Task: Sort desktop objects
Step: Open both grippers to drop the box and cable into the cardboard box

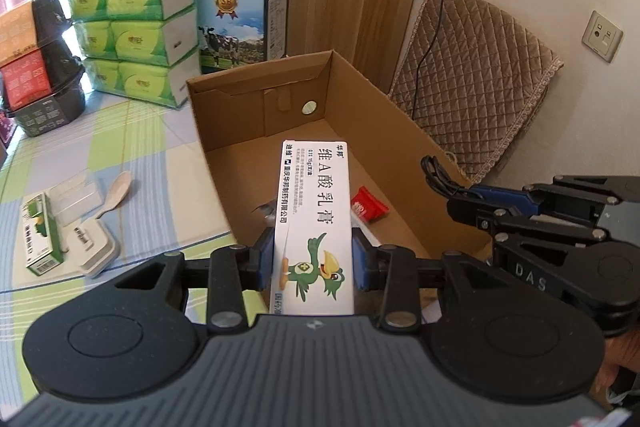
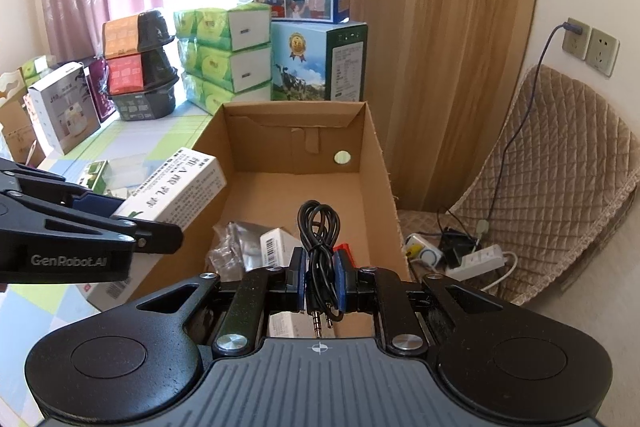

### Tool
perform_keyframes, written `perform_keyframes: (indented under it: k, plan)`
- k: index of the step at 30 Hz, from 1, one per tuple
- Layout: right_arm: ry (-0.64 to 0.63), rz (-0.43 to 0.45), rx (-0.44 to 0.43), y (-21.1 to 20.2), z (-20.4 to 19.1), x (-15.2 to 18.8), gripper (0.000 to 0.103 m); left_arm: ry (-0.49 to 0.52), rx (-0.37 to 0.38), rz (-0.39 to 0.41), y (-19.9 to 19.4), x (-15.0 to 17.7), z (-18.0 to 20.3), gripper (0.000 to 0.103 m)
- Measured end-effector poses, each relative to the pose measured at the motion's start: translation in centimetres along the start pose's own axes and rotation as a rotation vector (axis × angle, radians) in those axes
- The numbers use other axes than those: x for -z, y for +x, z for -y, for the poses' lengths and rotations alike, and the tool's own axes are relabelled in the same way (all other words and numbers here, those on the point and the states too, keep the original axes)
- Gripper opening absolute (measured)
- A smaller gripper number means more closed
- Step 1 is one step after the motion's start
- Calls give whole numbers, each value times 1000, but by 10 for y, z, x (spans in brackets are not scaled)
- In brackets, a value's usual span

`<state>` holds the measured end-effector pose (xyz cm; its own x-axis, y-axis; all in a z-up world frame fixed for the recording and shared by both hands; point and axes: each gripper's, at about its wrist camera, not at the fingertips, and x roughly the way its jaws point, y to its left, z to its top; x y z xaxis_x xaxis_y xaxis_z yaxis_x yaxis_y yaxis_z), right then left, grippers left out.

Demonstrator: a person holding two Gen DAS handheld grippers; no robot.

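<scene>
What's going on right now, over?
Left gripper shut on white carton. Right gripper shut on black cable. Both over cardboard box. Nothing blocking.

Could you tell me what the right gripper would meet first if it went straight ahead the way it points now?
Probably the far wall of the cardboard box; the right gripper, shut on the black cable, points along the box's open inside, though depth is unclear.

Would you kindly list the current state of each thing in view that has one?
Left tongs: shut on the ointment box.
Ointment box: held over the cardboard box.
Right tongs: shut on the coiled audio cable.
Coiled audio cable: held over the cardboard box.
Cardboard box: open, partly filled.
Red packet: lying inside the cardboard box.
</scene>
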<state>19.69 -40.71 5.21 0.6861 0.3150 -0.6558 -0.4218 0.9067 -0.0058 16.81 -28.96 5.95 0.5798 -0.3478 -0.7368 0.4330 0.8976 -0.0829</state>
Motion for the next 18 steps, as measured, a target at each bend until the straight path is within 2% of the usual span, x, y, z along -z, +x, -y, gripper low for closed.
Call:
perform_keyframes:
  k: [3,5,18]
  plan:
    - [1,-5,4,5,3,-1,11,-7,19,10,11,-4,0,34]
    - [6,-7,3,7,4,-2,11,-25,9,0,18,-6,-1,42]
    - [19,6,-18,14,1,-6,12,-49,-37,-3,12,9,-28,42]
